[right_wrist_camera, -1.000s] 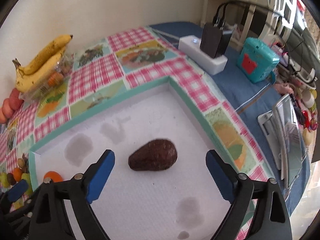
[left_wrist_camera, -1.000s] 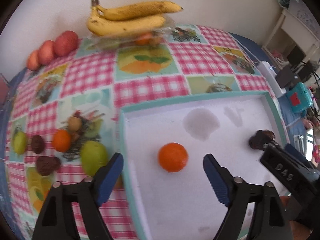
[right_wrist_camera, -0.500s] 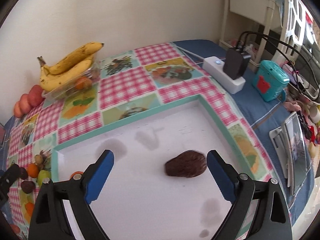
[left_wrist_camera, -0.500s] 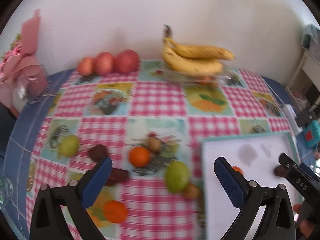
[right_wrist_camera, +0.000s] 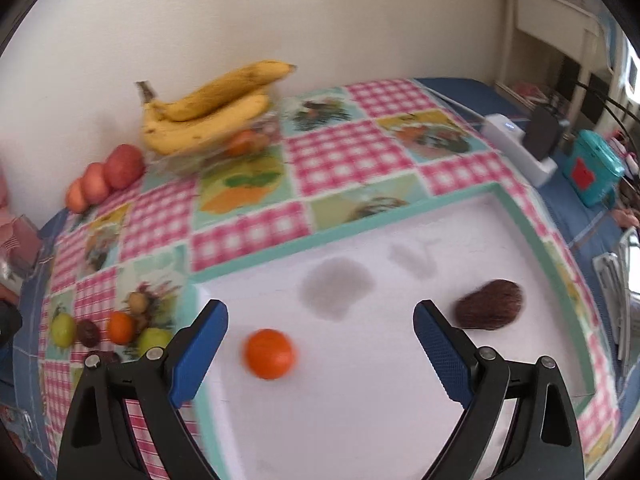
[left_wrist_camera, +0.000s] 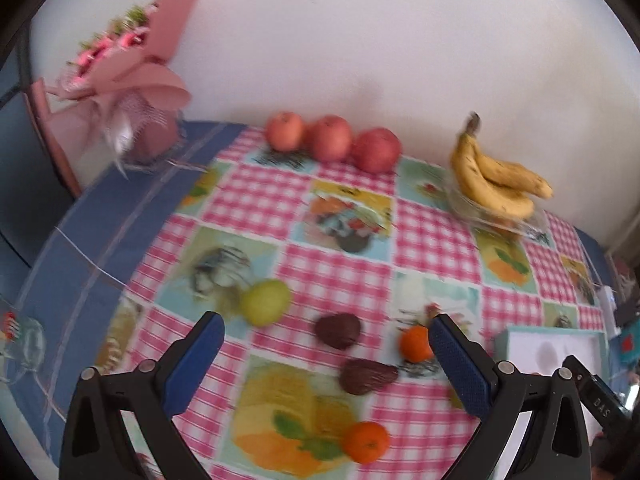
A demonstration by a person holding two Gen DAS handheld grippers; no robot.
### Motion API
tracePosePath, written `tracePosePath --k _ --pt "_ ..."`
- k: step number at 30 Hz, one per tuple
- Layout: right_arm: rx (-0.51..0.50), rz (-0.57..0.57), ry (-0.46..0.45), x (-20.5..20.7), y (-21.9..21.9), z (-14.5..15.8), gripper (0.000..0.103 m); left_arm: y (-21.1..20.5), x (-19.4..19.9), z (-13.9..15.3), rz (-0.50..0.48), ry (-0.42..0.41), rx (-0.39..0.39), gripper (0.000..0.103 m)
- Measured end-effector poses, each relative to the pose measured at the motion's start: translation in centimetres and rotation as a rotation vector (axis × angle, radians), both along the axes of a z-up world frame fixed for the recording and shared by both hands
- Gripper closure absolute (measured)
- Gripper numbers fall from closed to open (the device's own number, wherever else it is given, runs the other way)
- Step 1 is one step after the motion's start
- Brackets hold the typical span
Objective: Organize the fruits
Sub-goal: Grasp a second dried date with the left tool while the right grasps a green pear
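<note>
My left gripper (left_wrist_camera: pixel 324 360) is spread wide with nothing in it, hovering over the checked cloth on the tabletop (left_wrist_camera: pixel 256 200). Nearest to it, low between the fingers, lies an orange (left_wrist_camera: pixel 366 442); a little farther on are two dark brown fruits, one (left_wrist_camera: pixel 366 376) just ahead and toward the right finger, the other (left_wrist_camera: pixel 338 330) just beyond it. A second orange (left_wrist_camera: pixel 416 343) sits right against the inner edge of my right-hand finger, and a green pear (left_wrist_camera: pixel 266 302) lies ahead toward the left finger. Off past the right finger a corner of the white tray (left_wrist_camera: pixel 560 340) shows. Far ahead, three red apples (left_wrist_camera: pixel 332 138) line up by the wall, with a bunch of bananas (left_wrist_camera: pixel 496 184) on a clear dish to their right and a pink bouquet (left_wrist_camera: pixel 124 64) far to the left. My right gripper (right_wrist_camera: pixel 320 354) is likewise released and empty, held over the white tray (right_wrist_camera: pixel 360 420). An orange (right_wrist_camera: pixel 269 354) rests on the tray floor close between its fingers, nearer the left one, and a dark brown fruit (right_wrist_camera: pixel 490 310) lies on the tray just outside the right finger. To the left of the tray, loose fruit (right_wrist_camera: pixel 116 328) is clustered on the cloth; the view is blurred there. Farther ahead are the bananas (right_wrist_camera: pixel 208 108) and the apples (right_wrist_camera: pixel 106 178) against the wall.
</note>
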State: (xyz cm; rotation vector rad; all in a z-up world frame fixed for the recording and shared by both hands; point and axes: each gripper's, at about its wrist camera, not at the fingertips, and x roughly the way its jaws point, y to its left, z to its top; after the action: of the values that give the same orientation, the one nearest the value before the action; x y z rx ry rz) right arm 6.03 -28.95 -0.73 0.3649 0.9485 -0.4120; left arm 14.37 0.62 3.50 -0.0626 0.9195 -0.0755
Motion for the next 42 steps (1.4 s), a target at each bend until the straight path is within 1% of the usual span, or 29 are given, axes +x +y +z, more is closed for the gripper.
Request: tracePosePath --k 1,3,7,11,15,17,18,20,21,24,25,28,30,32,34,36,38,40,42 --pt "-0.005 0.017 -0.008 0.3 0.7 0.2 0.009 0.5 0.0 0.3 0.007 -0.015 0.018 0.0" --pt "-0.024 0.057 -0.026 0.8 2.3 0.6 0.009 1.5 -0.1 0.7 0.022 -0.033 0.022 0.0" --pt "-0.034 0.15 -0.067 2.0 5.5 1.5 0.009 4.2 -0.2 1.6 0.076 -0.055 -0.049 0.0" --pt "-0.029 0.229 -0.096 2.7 8.1 2.2 0.009 5.4 -0.1 1.8 0.089 -0.064 -0.047 0.0" --pt "-0.011 0.268 -0.093 3.2 9.7 2.4 0.009 5.1 0.5 0.8 0.061 -0.013 -0.078 0.0" --pt "0.008 0.287 -0.082 3.5 10.2 2.2 0.009 4.6 0.8 0.1 0.05 0.016 -0.076 0.0" --pt "0.01 0.292 -0.076 3.5 10.4 2.0 0.011 4.3 0.9 -0.3 0.044 0.032 -0.077 0.0" --pt "0.009 0.301 -0.062 3.7 10.7 1.7 0.019 3.5 1.4 -1.2 0.022 0.062 -0.095 0.0" --pt "0.009 0.302 -0.056 3.8 10.9 1.6 0.024 3.1 1.6 -1.5 0.011 0.073 -0.106 0.0" --pt "0.023 0.308 -0.036 4.1 11.1 1.0 0.027 2.1 2.4 -2.3 -0.015 0.097 -0.119 0.001" --pt "0.028 0.315 -0.024 4.2 11.2 0.7 0.029 1.6 2.8 -2.8 -0.027 0.105 -0.116 0.001" --pt "0.03 0.327 0.018 4.6 11.6 -0.7 0.035 0.5 3.6 -4.1 -0.05 0.133 -0.117 0.004" --pt "0.03 0.327 0.043 4.7 11.7 -1.6 0.035 0.0 3.9 -5.2 -0.065 0.161 -0.119 0.007" --pt "0.034 0.321 0.061 4.7 11.6 -2.2 0.037 -0.5 4.2 -6.4 -0.077 0.191 -0.116 0.007" --pt "0.033 0.319 0.071 4.7 11.5 -2.5 0.04 -0.9 4.6 -7.9 -0.081 0.227 -0.118 0.01" --pt "0.037 0.315 0.077 4.6 11.3 -2.8 0.04 -0.8 4.7 -8.7 -0.078 0.244 -0.127 0.015" --pt "0.044 0.314 0.083 4.6 11.3 -3.1 0.041 -0.8 4.8 -9.2 -0.077 0.251 -0.134 0.017" --pt "0.049 0.315 0.095 4.6 11.3 -3.6 0.048 -0.8 4.8 -9.5 -0.074 0.26 -0.138 0.023" --pt "0.046 0.314 0.097 4.7 11.4 -3.7 0.051 -0.9 4.8 -9.6 -0.08 0.261 -0.141 0.029"
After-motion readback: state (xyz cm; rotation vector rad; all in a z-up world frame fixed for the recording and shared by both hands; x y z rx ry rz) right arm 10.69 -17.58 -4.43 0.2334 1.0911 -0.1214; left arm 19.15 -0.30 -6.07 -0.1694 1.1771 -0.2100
